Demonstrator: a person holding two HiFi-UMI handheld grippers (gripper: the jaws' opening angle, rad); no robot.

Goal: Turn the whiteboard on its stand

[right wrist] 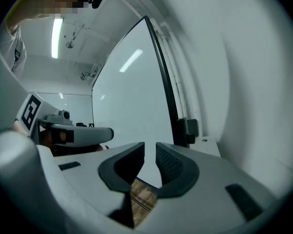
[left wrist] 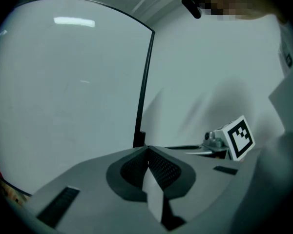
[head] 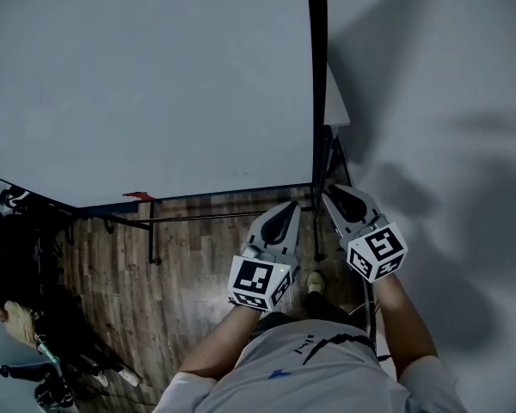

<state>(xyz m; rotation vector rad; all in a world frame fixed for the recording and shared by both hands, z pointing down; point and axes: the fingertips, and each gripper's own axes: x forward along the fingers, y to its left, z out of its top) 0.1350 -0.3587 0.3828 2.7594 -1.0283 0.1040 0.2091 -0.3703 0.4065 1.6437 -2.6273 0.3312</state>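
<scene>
The whiteboard point(head: 155, 84) fills the upper left of the head view, a large pale panel with a black frame edge point(head: 317, 76) running down its right side. Both grippers are held low, side by side, just below that edge's lower end. My left gripper point(head: 288, 207) points at the board's bottom right corner, its jaws closed together on nothing point(left wrist: 147, 149). My right gripper point(head: 329, 193) sits just right of the frame edge; a narrow gap shows between its jaws point(right wrist: 150, 150) and nothing is in it. Ahead of it stand the black edge point(right wrist: 166, 91) and a dark bracket point(right wrist: 188, 129).
A white wall point(head: 439, 101) stands close on the right of the board. Below the board are a wooden floor point(head: 189, 274), the stand's dark bars point(head: 198, 218) and a red item point(head: 138, 196) on the ledge. Dark bags and clutter point(head: 26, 274) lie at the left.
</scene>
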